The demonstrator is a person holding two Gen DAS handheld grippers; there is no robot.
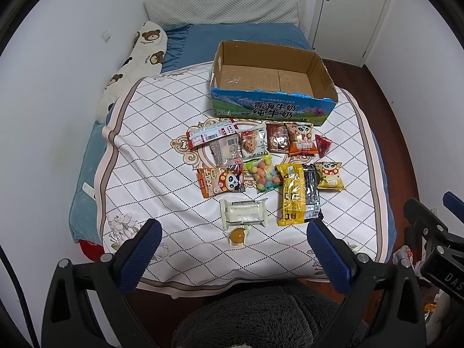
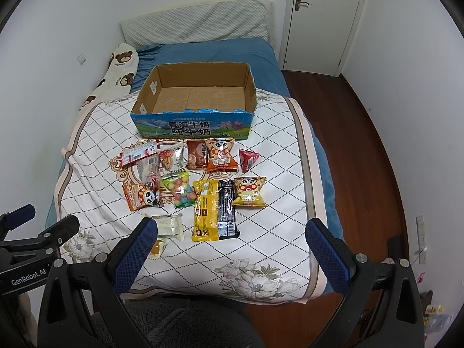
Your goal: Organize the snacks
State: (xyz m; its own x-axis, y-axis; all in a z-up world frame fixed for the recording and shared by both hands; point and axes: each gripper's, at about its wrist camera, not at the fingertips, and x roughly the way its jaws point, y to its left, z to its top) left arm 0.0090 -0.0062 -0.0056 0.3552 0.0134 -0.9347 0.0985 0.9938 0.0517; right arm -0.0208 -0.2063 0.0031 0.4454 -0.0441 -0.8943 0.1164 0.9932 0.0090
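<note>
Your left gripper (image 1: 233, 236) and right gripper (image 2: 232, 236) both hang level over the near end of the bed (image 2: 290, 133), side by side, pointing toward the headboard, jaws spread wide with nothing between them.

The snacks lie loose on the quilt, just in front of one open cardboard box (image 1: 324, 78) with a bare floor. You have three panda packets: two orange (image 1: 303, 140) (image 1: 220, 181), one yellow (image 1: 330, 175). One bag of coloured balls (image 1: 264, 172), one long yellow pack (image 1: 291, 194) overlapping one black pack (image 1: 311, 191), one red triangular packet (image 1: 323, 144), one white wrapped cake (image 1: 243, 211), one small jelly cup (image 1: 237, 235) nearest your left jaws
</note>
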